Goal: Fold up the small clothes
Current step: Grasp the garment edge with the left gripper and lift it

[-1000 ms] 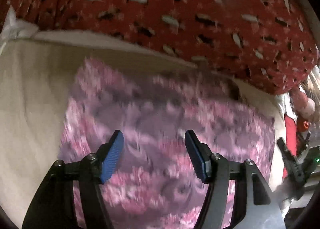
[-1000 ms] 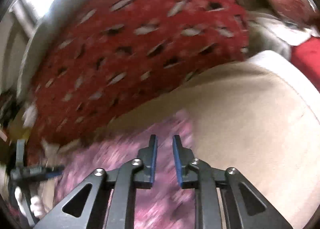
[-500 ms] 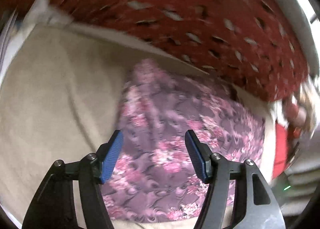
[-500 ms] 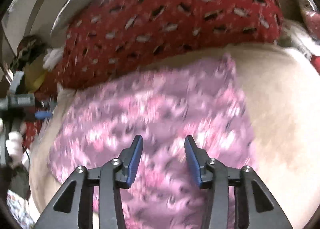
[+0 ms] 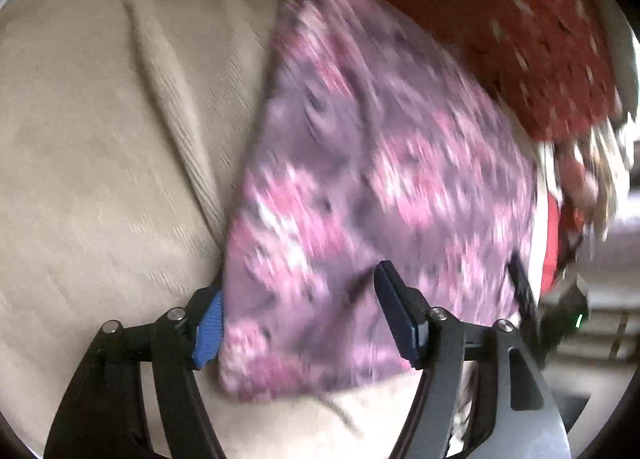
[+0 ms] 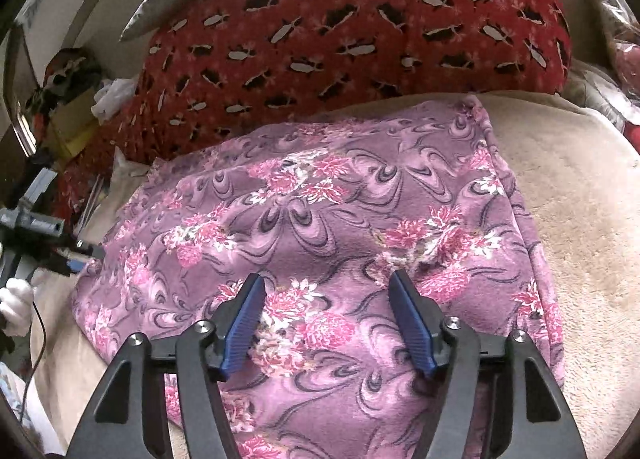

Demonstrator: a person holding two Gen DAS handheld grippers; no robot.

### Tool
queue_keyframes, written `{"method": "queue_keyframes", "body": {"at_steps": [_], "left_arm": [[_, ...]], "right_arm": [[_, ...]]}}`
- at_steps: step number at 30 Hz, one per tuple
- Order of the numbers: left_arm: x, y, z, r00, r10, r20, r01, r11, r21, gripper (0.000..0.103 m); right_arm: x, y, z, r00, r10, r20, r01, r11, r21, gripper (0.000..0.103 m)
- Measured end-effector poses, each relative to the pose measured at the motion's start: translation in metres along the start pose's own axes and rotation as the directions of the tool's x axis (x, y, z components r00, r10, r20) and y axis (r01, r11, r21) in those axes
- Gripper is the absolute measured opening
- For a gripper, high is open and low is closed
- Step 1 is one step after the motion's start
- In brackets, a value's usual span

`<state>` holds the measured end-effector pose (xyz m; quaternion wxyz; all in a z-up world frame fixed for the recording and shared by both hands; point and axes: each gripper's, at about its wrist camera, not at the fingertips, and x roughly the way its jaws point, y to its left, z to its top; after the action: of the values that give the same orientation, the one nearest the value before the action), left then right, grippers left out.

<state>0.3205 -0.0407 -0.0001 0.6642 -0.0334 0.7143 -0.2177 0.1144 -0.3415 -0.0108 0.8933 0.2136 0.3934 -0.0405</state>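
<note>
- Left gripper (image 5: 298,309), black frame with blue ribbed pads: jaws stand wide and are opening a little further. Compared with a second ago it has slid off the middle of the purple-and-pink floral fleece garment (image 5: 372,187) to that garment's left edge. The left pad now sits just off the cloth, over the cream ribbed bed cover (image 5: 100,147); the right pad is over the print. Nothing is pinched. This view is motion-blurred.
- In the right wrist view the same gripper shows at far left, near the garment's left border, with a white-gloved hand (image 6: 16,301) below it.
- Garment lies flat on the cream cover, its far edge close against the red fleece blanket with black-and-white penguin shapes (image 6: 360,23). Outline reads as a rough rectangle, edges doubled and thick, so it is probably folded once already.
- Right gripper (image 6: 328,325): a second ago its jaws were nearly together; now they are spread wide and opening, hovering over the near middle of the garment, no cloth between the pads.
- Judgement: the right hand has let go of a laid fold, and the left is lining up on the side edge for the next one.
- Materials: garment is plush, swirl-and-flower print, limp, likely to drag on the cover. The cover is napped, with a raised crease on the left.
</note>
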Motion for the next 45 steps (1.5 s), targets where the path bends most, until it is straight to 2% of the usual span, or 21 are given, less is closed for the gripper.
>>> {"method": "queue_keyframes", "body": {"at_steps": [2, 3, 6, 11, 18, 22, 28, 30, 35, 36, 38, 40, 41, 43, 44, 45], "left_arm": [[-0.001, -0.01, -0.01, 0.999, 0.054, 0.005, -0.054, 0.996, 0.069, 0.036], [-0.001, -0.014, -0.013, 0.998, 0.066, 0.003, -0.066, 0.994, 0.083, 0.016], [-0.01, -0.019, -0.019, 0.997, 0.063, 0.039, -0.065, 0.996, 0.059, 0.008], [-0.042, -0.055, -0.026, 0.99, 0.008, 0.142, -0.02, 0.996, 0.082, 0.008], [-0.051, -0.107, -0.013, 0.977, -0.068, 0.201, 0.055, 0.996, 0.073, 0.007], [-0.055, -0.125, -0.02, 0.973, -0.085, 0.216, 0.069, 0.994, 0.082, 0.007], [-0.051, -0.151, -0.025, 0.969, -0.1, 0.227, 0.087, 0.994, 0.063, 0.006], [-0.049, -0.158, -0.026, 0.968, -0.111, 0.226, 0.101, 0.993, 0.059, 0.005], [-0.042, -0.183, -0.031, 0.969, -0.116, 0.218, 0.102, 0.992, 0.077, 0.005], [-0.04, -0.185, -0.031, 0.97, -0.12, 0.213, 0.106, 0.991, 0.077, 0.004], [-0.036, -0.187, -0.032, 0.971, -0.127, 0.201, 0.114, 0.991, 0.076, 0.004], [-0.033, -0.188, -0.032, 0.973, -0.126, 0.193, 0.115, 0.991, 0.069, 0.004], [-0.032, -0.188, -0.032, 0.973, -0.128, 0.19, 0.118, 0.991, 0.063, 0.004], [-0.032, -0.189, -0.033, 0.972, -0.144, 0.184, 0.135, 0.989, 0.064, 0.003], [-0.032, -0.191, -0.033, 0.971, -0.158, 0.177, 0.148, 0.987, 0.066, 0.003], [-0.032, -0.193, -0.033, 0.971, -0.157, 0.178, 0.146, 0.987, 0.071, 0.003]], "right_arm": [[0.001, 0.0, 0.0, 1.0, 0.006, 0.002, -0.006, 1.0, 0.002, 0.068], [-0.002, -0.001, -0.002, 1.0, 0.006, 0.003, -0.006, 1.0, 0.003, 0.068], [-0.002, -0.002, -0.002, 1.0, 0.009, 0.002, -0.009, 1.0, 0.006, 0.068], [-0.004, -0.004, 0.003, 1.0, 0.014, -0.02, -0.013, 0.999, 0.029, 0.067], [-0.01, -0.007, 0.008, 0.999, 0.029, -0.036, -0.026, 0.995, 0.094, 0.067], [-0.018, -0.013, 0.007, 0.999, 0.034, -0.03, -0.032, 0.996, 0.089, 0.067], [-0.012, -0.018, 0.001, 0.999, 0.004, -0.046, -0.004, 1.0, 0.011, 0.067], [-0.012, -0.018, -0.005, 1.0, 0.01, -0.013, -0.01, 1.0, -0.002, 0.069], [-0.015, -0.013, -0.004, 1.0, -0.009, -0.012, 0.009, 1.0, -0.008, 0.069], [-0.018, -0.011, -0.002, 1.0, -0.007, -0.005, 0.007, 1.0, 0.002, 0.069], [-0.022, -0.008, 0.004, 0.998, 0.053, 0.025, -0.053, 0.998, 0.033, 0.068], [-0.022, -0.004, 0.011, 0.987, 0.157, 0.039, -0.16, 0.985, 0.072, 0.065], [-0.019, -0.005, 0.013, 0.974, 0.223, 0.042, -0.226, 0.968, 0.106, 0.059], [-0.003, -0.016, 0.013, 0.938, 0.347, 0.025, -0.343, 0.911, 0.229, 0.046], [0.006, -0.021, 0.009, 0.93, 0.367, 0.013, -0.356, 0.892, 0.277, 0.037], [0.018, -0.03, 0.001, 0.932, 0.363, -0.009, -0.341, 0.883, 0.323, 0.023]]}}
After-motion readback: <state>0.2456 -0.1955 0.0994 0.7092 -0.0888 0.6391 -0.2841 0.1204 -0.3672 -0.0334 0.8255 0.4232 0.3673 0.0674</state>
